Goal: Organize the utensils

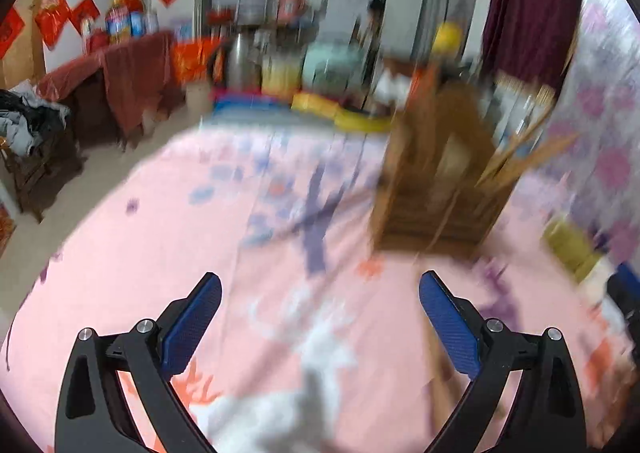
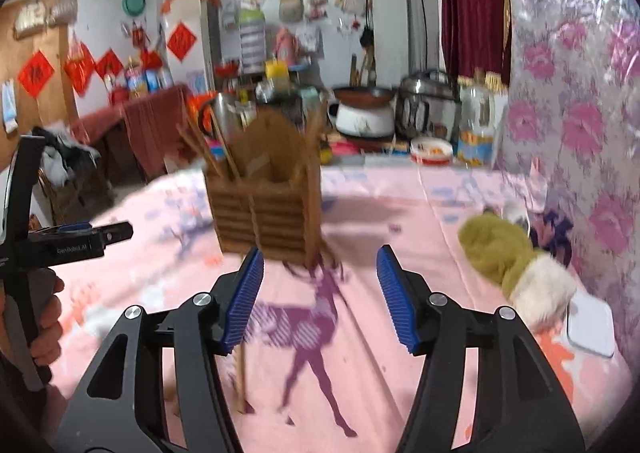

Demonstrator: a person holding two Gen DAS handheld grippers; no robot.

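Pink patterned cloth covers the counter (image 2: 400,189); on it stands a wooden utensil holder (image 2: 266,209) with chopsticks (image 2: 200,145) inside. Left claw (image 1: 320,293) and right claw (image 2: 320,265) are both spread apart, gripping nothing.
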